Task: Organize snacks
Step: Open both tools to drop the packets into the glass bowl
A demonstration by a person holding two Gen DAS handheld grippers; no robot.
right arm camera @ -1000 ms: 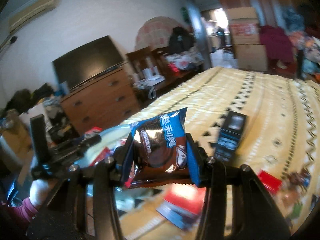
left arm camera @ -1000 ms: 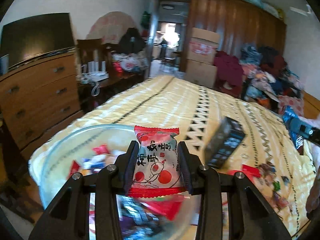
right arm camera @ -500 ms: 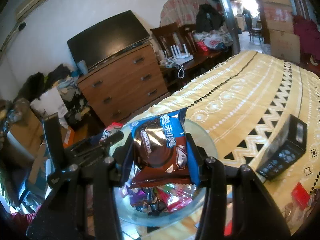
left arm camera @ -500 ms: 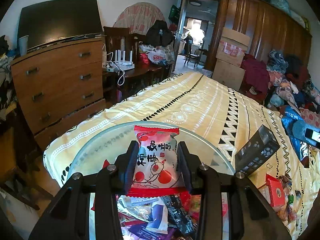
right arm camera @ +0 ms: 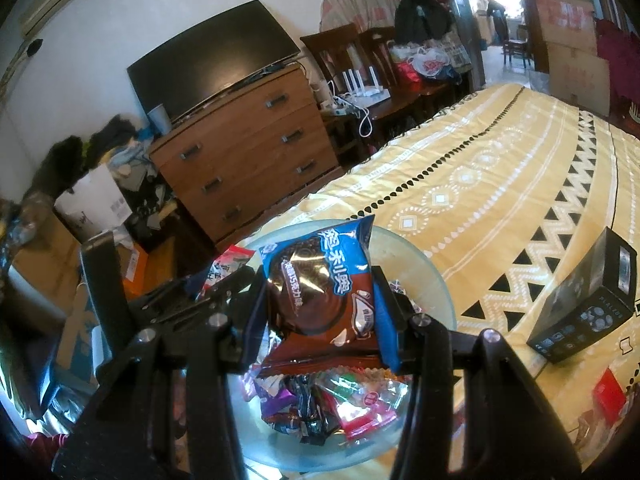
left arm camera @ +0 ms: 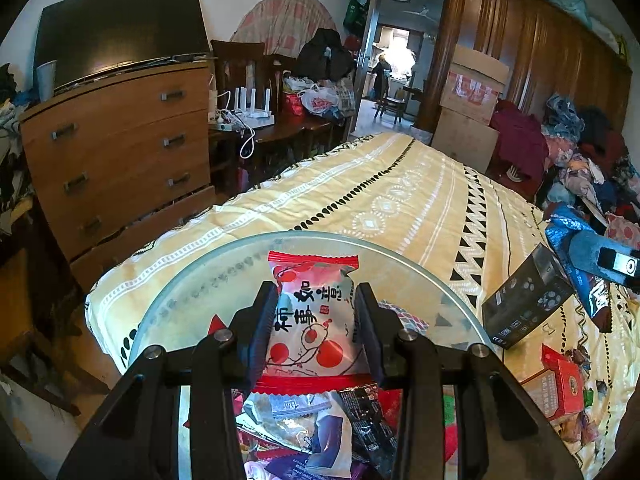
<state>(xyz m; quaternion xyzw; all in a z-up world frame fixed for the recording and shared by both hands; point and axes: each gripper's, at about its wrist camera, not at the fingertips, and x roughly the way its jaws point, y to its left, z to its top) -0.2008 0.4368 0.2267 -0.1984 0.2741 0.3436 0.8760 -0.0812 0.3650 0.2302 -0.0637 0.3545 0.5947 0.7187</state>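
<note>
Left tool (left arm camera: 316, 320): clamped on a red-and-white snack packet (left arm camera: 314, 316), jaws part-way apart and pressed to its sides — packet upright, over the near side of the bowl.
Glass bowl (left arm camera: 200, 280): sits at the bed's near-left corner, on the yellow patterned bedspread (left arm camera: 400, 184); wrapped snacks (right arm camera: 320, 404) heaped inside.
Right tool (right arm camera: 320, 304): gripping a blue-and-brown cookie packet (right arm camera: 320, 284), jaws part-way apart and tight on both edges — packet held over the bowl, above the heap.
Black box (right arm camera: 584, 308): tilted on the bedspread, right of the bowl, clear of its rim.
Red carton (left arm camera: 560, 384): lying by the bed's near edge, just past the black box, with small loose snacks around it.
Right side, left view: the other tool's blue packet pokes in at the frame edge.
</note>
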